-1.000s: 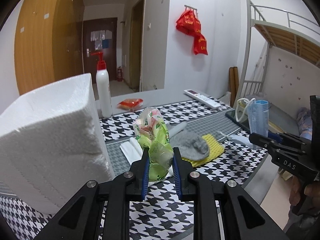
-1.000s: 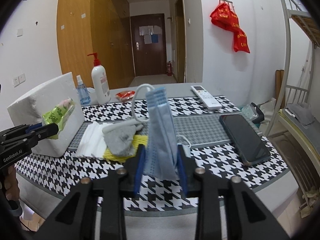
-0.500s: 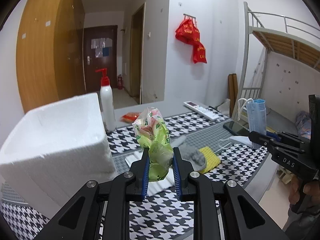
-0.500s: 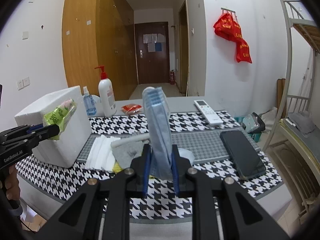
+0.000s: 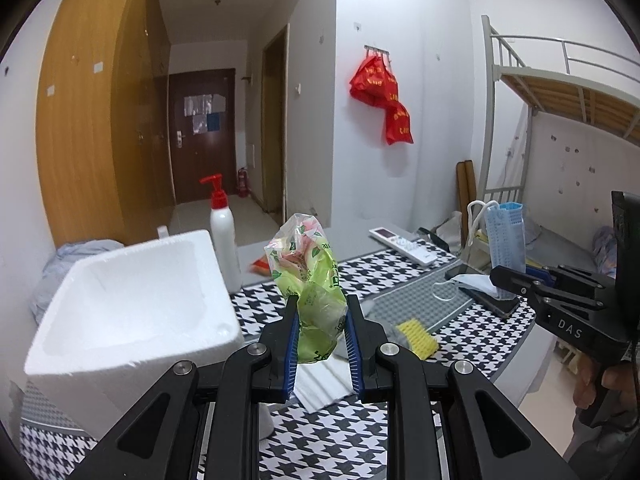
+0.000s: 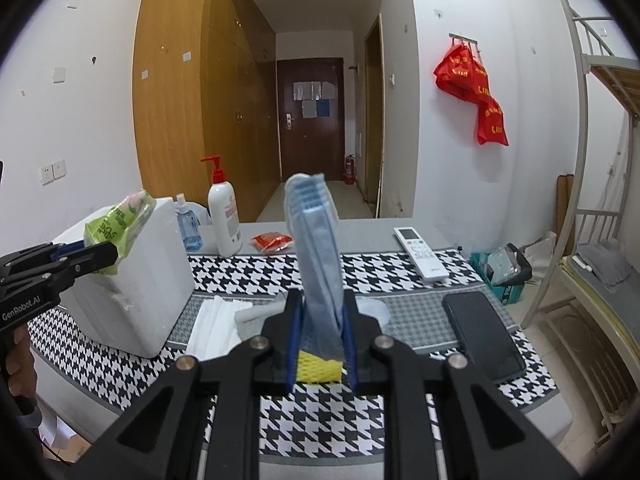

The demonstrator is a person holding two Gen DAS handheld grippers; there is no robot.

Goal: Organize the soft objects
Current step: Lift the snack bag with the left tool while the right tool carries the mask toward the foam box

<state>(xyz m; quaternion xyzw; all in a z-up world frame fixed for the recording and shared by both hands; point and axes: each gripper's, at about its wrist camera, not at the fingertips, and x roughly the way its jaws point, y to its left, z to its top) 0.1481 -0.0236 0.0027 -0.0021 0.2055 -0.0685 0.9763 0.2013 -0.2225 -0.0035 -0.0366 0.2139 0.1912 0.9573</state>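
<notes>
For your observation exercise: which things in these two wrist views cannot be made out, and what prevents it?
- Foam box floor: left view, near wall hides it.
- Yellow sponge: right view, right gripper and blue masks cover most.
- Green packet print: too small.
</notes>
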